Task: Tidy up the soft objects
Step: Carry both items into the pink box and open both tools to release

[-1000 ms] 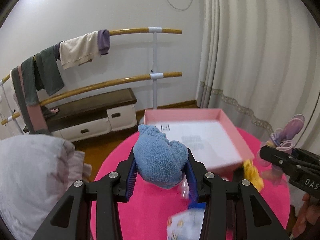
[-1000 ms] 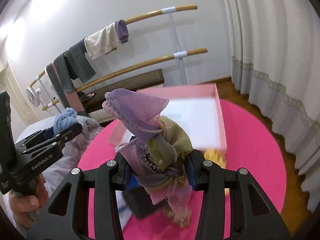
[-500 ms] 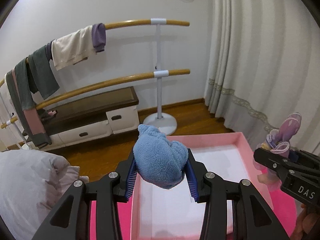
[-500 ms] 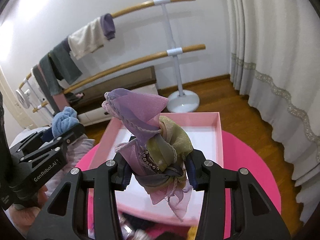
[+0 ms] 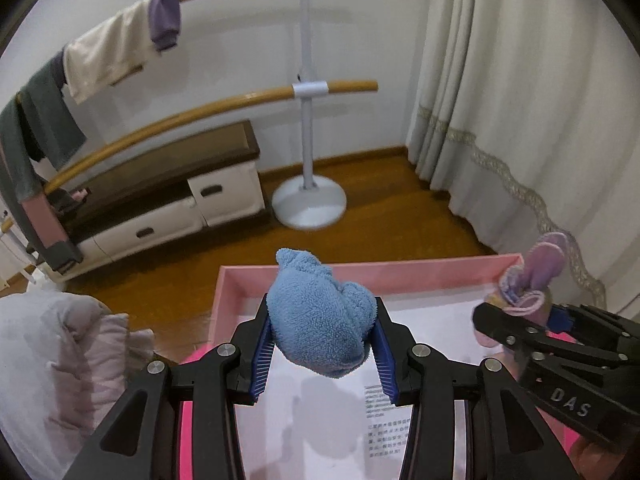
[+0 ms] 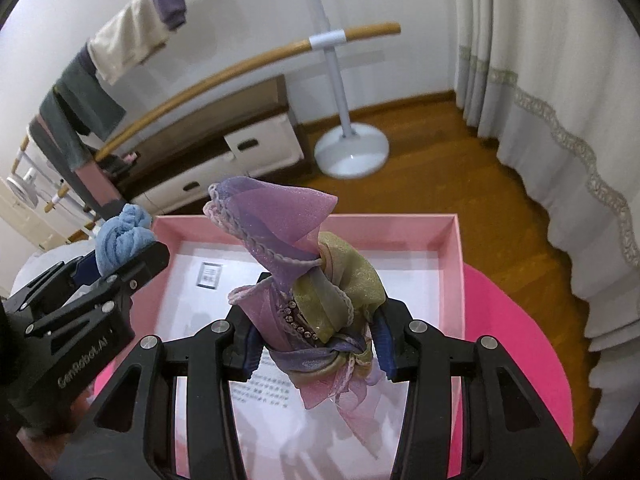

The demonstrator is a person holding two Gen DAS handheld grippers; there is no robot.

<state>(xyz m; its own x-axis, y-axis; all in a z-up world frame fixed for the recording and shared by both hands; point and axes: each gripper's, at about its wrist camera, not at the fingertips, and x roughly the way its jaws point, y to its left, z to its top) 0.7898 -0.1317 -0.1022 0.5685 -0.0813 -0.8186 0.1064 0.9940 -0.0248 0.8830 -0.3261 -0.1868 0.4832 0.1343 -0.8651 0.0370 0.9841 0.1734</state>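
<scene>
My left gripper (image 5: 320,350) is shut on a blue fluffy cloth (image 5: 318,320) and holds it above the left part of a pink box (image 5: 400,274) with a white floor. My right gripper (image 6: 316,342) is shut on a purple and green sheer scarf (image 6: 304,280) above the middle of the same box (image 6: 454,280). The right gripper with the scarf also shows in the left wrist view (image 5: 532,276). The left gripper with the blue cloth shows in the right wrist view (image 6: 120,246).
The box stands on a round pink table (image 6: 516,340). A pale quilted cushion (image 5: 48,368) lies to the left. Behind are a rail stand (image 5: 306,120) with hung clothes, a low cabinet (image 5: 160,200), wooden floor and curtains (image 5: 520,100).
Both grippers have moved forward and stand over the pink box, which now fills the lower view. Both keep hold of their cloths.
</scene>
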